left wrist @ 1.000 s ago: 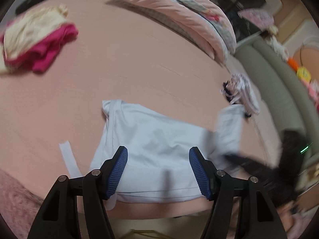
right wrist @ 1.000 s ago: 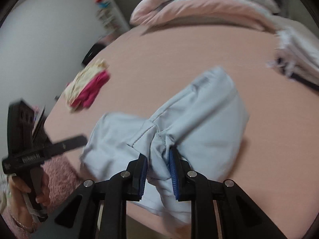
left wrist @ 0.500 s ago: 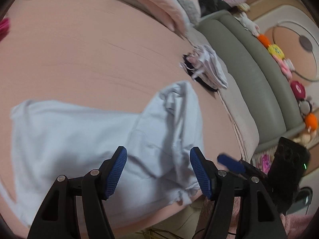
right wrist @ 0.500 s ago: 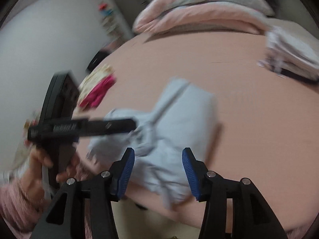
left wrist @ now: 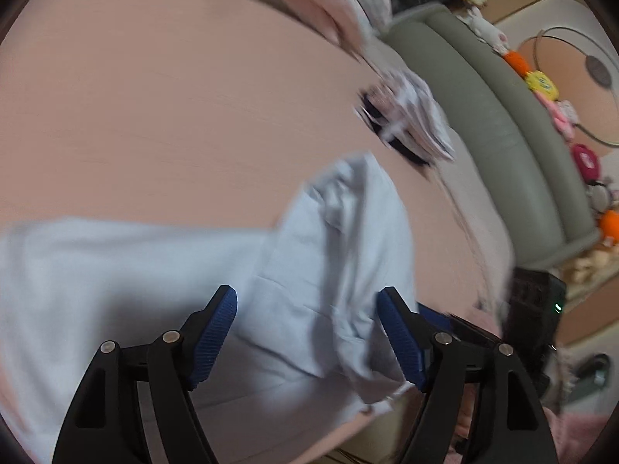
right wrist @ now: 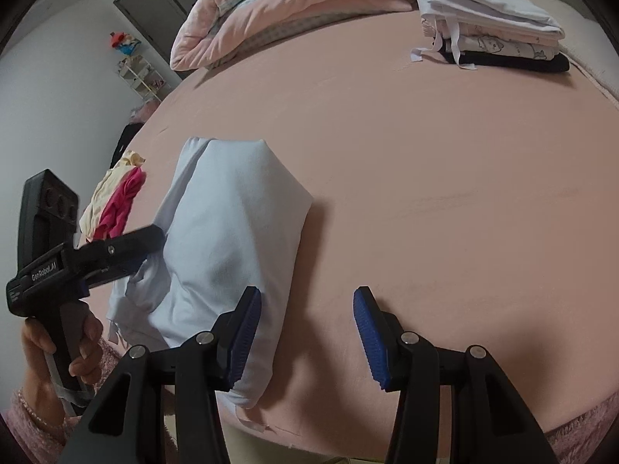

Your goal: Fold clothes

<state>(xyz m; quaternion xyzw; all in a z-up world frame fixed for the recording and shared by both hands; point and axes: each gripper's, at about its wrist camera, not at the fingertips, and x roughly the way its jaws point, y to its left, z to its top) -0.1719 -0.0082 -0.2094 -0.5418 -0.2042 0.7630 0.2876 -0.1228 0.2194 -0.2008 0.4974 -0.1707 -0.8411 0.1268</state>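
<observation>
- My left gripper (left wrist: 307, 332) hangs over the pale blue garment (right wrist: 232, 239) on the bed (right wrist: 445, 178), jaws opening, gripping nothing.
- My right gripper (right wrist: 307, 336) has jaws apart, empty.

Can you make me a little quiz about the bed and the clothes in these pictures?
1. What colour is the garment lying nearest the grippers?
2. True or false: the right gripper is squeezing the garment.
3. Where is the stack of folded clothes? A) far right of the bed, B) on the floor, C) under the blanket.

Key
1. Light blue.
2. False: its jaws stand apart over the bare sheet, with the garment beside the left pad.
3. A.
</observation>
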